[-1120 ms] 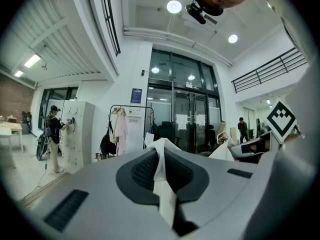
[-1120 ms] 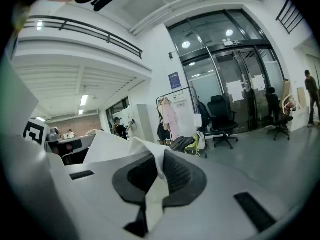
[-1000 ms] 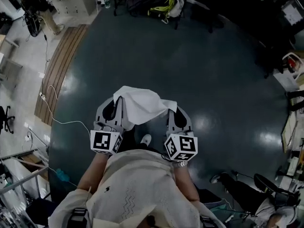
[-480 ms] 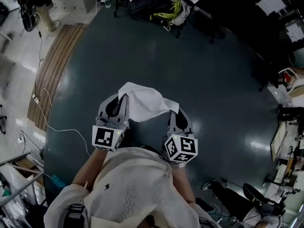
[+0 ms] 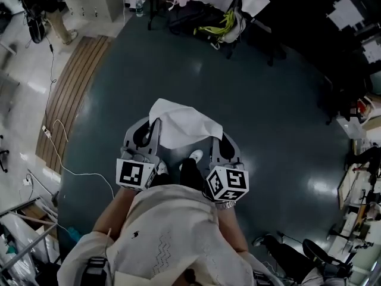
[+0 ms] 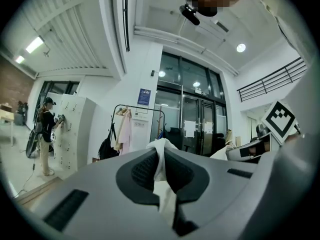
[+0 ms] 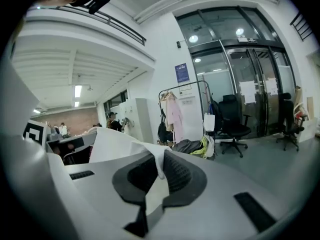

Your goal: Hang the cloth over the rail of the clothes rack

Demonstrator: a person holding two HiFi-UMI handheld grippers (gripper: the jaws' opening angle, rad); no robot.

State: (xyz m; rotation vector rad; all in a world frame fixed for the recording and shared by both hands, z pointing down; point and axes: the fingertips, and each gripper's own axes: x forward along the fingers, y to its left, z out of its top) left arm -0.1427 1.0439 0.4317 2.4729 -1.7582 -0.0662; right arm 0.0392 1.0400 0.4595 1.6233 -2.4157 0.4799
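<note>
A white cloth (image 5: 181, 127) is stretched between my two grippers, held in front of the person's body above the dark floor. My left gripper (image 5: 155, 123) is shut on the cloth's left corner, and in the left gripper view the cloth (image 6: 163, 199) is pinched between the ribbed pads of that gripper (image 6: 159, 149). My right gripper (image 5: 215, 137) is shut on the right corner; there the cloth (image 7: 111, 145) spreads to the left of that gripper (image 7: 161, 155). The clothes rack (image 6: 137, 106) stands far ahead by the white wall, with garments hanging from it, and shows in the right gripper view as well (image 7: 182, 90).
Bags and a yellow-green item (image 5: 220, 19) lie on the floor by the rack. Office chairs (image 7: 234, 124) stand right of it before glass doors. A person (image 6: 46, 129) stands at lockers on the left. A wooden strip (image 5: 77, 82) and a cable (image 5: 59, 136) edge the floor's left side.
The person has walked forward: the bags and hanging clothes at the top of the head view have come nearer. Both grippers keep the cloth stretched between them as before.
</note>
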